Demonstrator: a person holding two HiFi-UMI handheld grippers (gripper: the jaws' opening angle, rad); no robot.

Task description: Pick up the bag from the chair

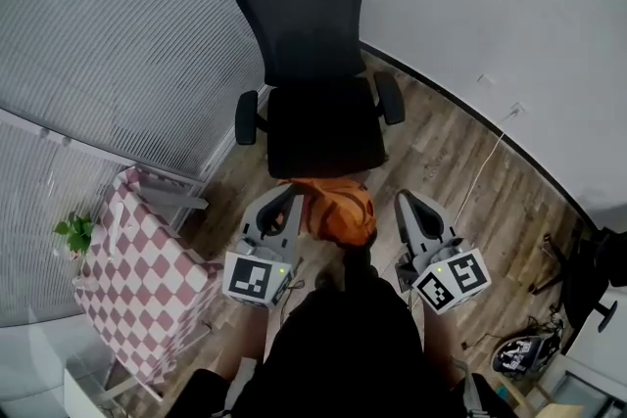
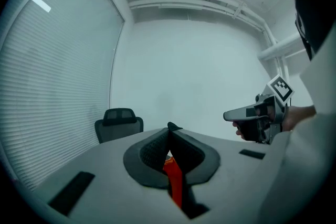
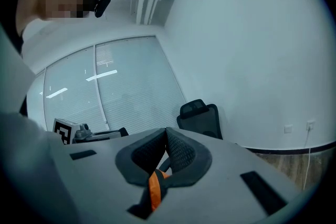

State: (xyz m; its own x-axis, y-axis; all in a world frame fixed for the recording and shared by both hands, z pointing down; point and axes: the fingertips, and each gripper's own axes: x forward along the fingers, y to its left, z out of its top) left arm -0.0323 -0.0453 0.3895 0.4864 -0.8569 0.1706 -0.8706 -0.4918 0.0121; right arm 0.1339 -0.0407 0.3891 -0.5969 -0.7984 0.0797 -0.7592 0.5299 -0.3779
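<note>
The bag (image 1: 343,210) was orange, the chair (image 1: 323,122) at twelve o'clock black, the tablecloth (image 1: 137,274) at eight o'clock red-and-white checked, the floor (image 1: 460,166) brown wood-grain

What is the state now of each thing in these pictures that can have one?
chair: upright, seat empty.
bag: off the chair, hanging between both claws.
left claw: shut on a strap of the bag.
right claw: shut on a strap of the bag.
</note>
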